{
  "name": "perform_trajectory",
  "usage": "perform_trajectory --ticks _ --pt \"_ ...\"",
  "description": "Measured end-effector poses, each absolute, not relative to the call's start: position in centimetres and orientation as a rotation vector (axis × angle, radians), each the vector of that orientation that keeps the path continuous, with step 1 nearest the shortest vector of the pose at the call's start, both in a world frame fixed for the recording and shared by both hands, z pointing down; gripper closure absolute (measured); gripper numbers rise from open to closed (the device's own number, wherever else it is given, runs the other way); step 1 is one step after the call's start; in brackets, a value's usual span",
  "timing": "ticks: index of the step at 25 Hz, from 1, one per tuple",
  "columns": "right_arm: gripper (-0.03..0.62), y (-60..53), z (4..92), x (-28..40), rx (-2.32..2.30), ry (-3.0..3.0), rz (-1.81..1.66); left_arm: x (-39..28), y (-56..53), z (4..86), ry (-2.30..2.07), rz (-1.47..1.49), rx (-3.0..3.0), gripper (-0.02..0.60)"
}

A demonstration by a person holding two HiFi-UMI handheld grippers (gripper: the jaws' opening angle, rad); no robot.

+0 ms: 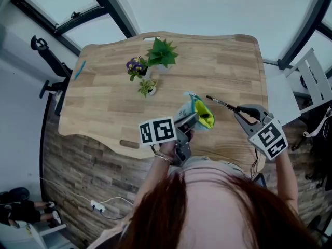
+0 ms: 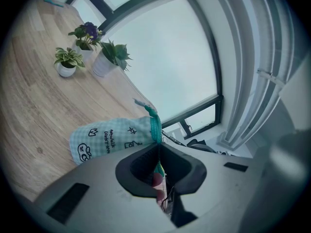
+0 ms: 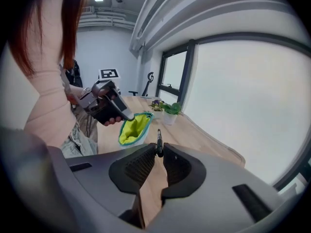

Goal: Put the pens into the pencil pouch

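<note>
With the left tool (image 1: 192, 120) pinched shut on the pouch (image 1: 201, 114) rim at frame centre and the right tool (image 1: 239, 110) clamped on a pen (image 1: 220, 102) just right of it, line the tip with the yellow mouth, slide in, then release

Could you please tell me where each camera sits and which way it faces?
Head view: on the head, steeply down at the table; hair, arms, left claw, right claw show.
Left gripper view: on left claw, facing past the pouch toward windows; its jaws show.
Right gripper view: on right claw, facing the pouch mouth; pen, torso, hair show.
All share: pouch, plants.
</note>
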State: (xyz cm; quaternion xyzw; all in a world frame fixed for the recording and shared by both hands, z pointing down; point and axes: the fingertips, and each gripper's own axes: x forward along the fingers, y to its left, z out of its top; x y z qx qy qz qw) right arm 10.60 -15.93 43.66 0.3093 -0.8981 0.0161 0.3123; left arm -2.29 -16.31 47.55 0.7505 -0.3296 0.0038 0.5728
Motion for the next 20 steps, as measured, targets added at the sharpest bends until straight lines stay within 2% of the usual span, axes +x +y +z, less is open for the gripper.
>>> perform_trajectory --ticks 9,20 --pt "0.546 -14.2 39.1 8.3 0.731 -2.441 -0.068 -2.3 -16.5 47.5 -0.775 0.012 1.774 0.569" --pt "0.546 -12.5 39.9 7.3 0.602 -2.402 -0.041 -2.2 -16.5 47.3 -0.769 0.008 1.782 0.569"
